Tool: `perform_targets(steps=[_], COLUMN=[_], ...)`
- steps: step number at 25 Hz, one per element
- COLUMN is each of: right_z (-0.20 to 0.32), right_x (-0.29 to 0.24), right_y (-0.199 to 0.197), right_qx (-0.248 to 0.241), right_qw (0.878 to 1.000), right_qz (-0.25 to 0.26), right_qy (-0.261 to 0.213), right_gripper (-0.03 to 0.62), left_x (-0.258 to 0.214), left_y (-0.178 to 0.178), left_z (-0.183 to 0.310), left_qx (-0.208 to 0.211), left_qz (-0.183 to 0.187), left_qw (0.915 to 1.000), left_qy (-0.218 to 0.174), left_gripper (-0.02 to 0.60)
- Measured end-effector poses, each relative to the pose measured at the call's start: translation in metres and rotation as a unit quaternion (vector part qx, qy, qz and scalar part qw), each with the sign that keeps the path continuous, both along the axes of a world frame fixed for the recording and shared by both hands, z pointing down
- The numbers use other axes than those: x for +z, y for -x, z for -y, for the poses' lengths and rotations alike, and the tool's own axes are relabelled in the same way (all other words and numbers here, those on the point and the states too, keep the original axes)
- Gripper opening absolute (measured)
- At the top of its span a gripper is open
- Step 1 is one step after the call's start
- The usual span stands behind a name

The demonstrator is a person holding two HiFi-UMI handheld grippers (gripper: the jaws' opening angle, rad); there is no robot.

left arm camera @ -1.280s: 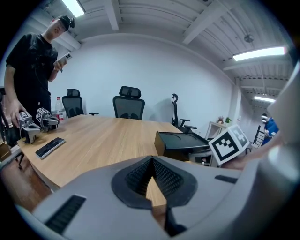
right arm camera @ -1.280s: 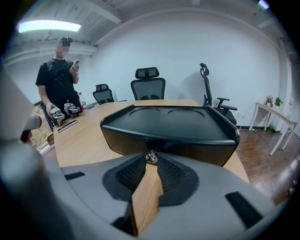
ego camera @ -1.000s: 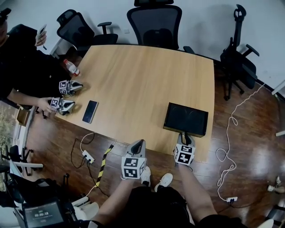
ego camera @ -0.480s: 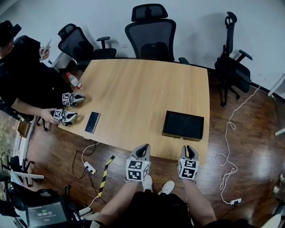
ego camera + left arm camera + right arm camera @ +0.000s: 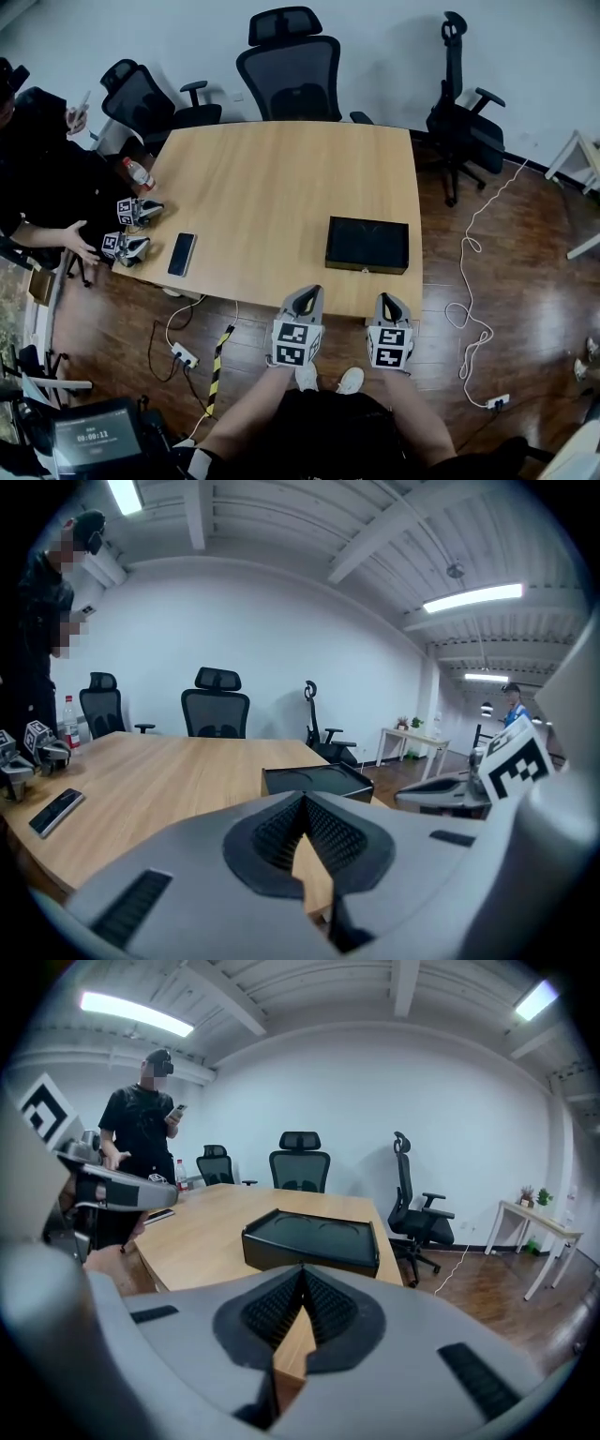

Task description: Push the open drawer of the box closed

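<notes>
1. Off the near edge of the table, the left gripper and the right gripper hang side by side above the floor. Each has its jaws pressed together with nothing between them.
2. Ahead of the right gripper, apart from it, the black box lies flat on the table near the near edge and the right edge. Its drawer faces the grippers and looks flush with the box.
3. Bare wood lies left of and behind the box.
4. Far to the left lie a dark phone, two spare grippers and a bottle. Another person stands beside them.
5. Three office chairs ring the far side.
6. A white cable trails over the floor on the right, and a power strip lies below the table's near edge.
7. Square black-and-white markers cover the gripper cubes. A small screen at lower left shows digits too small to read.
</notes>
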State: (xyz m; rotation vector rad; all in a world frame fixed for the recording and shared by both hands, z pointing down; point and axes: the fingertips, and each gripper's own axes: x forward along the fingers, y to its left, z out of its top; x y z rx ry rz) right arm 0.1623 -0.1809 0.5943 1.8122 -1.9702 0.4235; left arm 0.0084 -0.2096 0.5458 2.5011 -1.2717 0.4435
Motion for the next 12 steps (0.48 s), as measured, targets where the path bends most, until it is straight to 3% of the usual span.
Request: perform_targets(steps=[6,12], right_z=[-0.007,-0.017], right_x=[-0.021,-0.063], right_y=[-0.003,0.012], right_qx=[0.01,-0.015], right_qw=[1.0,0.997], right_qz=[0.007,0.037], right_qy=[-0.017,-0.065], right_gripper=[0.005,0.005], left_x=[-0.008,-0.021], left_y=[-0.012,-0.022], left_z=[-0.008,-0.023], left_qx=[0.011,0.02], left_qz=[-0.009,0.003], left_qw=[0.9999,0.9993], left_qy=[-0.004,-0.031], left_gripper=[-0.002,-0.002])
